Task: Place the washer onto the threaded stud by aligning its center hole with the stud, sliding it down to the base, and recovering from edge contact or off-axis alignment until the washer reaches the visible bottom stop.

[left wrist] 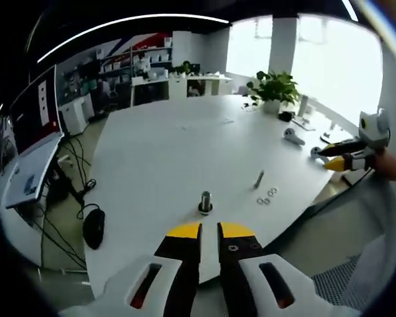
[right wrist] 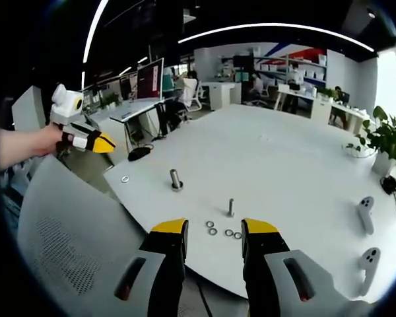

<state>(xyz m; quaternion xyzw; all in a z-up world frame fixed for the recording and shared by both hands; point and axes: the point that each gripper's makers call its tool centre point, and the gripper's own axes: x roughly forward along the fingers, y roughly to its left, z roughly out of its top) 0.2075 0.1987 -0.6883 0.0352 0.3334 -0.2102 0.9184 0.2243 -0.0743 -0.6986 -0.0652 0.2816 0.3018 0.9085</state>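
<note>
A short threaded stud [left wrist: 205, 201] [right wrist: 176, 179] stands upright on the white table [left wrist: 165, 145] [right wrist: 290, 158]. A slimmer bolt [left wrist: 259, 178] [right wrist: 231, 207] stands near it, with several small washers [left wrist: 267, 196] [right wrist: 222, 231] lying flat beside it. One more washer [right wrist: 125, 178] lies alone near the table's edge. My left gripper [left wrist: 210, 231] [right wrist: 103, 142] hovers off the table edge, jaws together with nothing between them. My right gripper [right wrist: 214, 228] [left wrist: 332, 158] hangs over the opposite edge, near the washers, jaws apart and empty. A hand holds each gripper.
White handheld controllers [right wrist: 364, 214] [left wrist: 292, 137] lie on the table. A potted plant [left wrist: 274, 88] [right wrist: 388, 139] stands at its far side. A grey mesh chair back [right wrist: 59, 231] is close under the right gripper. Desks with monitors [left wrist: 36, 109] stand beyond the table.
</note>
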